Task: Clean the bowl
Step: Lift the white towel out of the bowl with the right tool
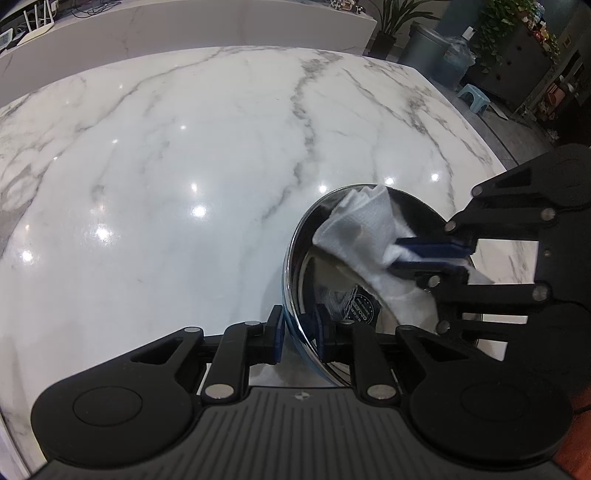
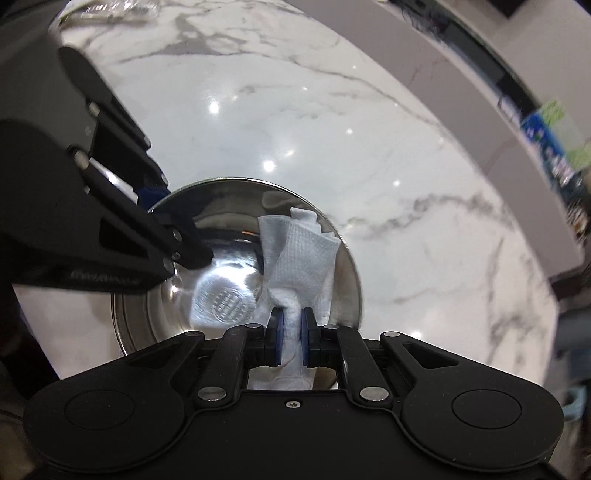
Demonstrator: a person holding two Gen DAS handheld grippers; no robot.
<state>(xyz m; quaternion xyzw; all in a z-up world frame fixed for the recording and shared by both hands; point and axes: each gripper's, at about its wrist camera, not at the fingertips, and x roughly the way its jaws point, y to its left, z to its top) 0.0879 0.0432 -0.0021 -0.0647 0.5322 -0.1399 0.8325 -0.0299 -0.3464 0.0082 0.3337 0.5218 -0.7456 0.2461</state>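
A shiny steel bowl (image 1: 332,273) (image 2: 221,236) stands on the white marble counter (image 1: 166,184) (image 2: 406,184). My left gripper (image 1: 299,332) is shut on the bowl's near rim, one pad outside the wall and one inside. In the right wrist view that same left gripper (image 2: 162,212) clamps the bowl's left rim. A crumpled white paper towel (image 1: 365,229) (image 2: 299,247) lies against the inner wall of the bowl. My right gripper (image 2: 291,334) (image 1: 406,254) is shut on the towel's lower end, inside the bowl.
A raised white ledge (image 1: 184,22) (image 2: 461,92) runs along the counter's far side. Beyond the counter's right corner stand a grey bin (image 1: 424,44), potted plants (image 1: 399,18), a small blue stool (image 1: 472,96) and dark shelving (image 1: 535,62).
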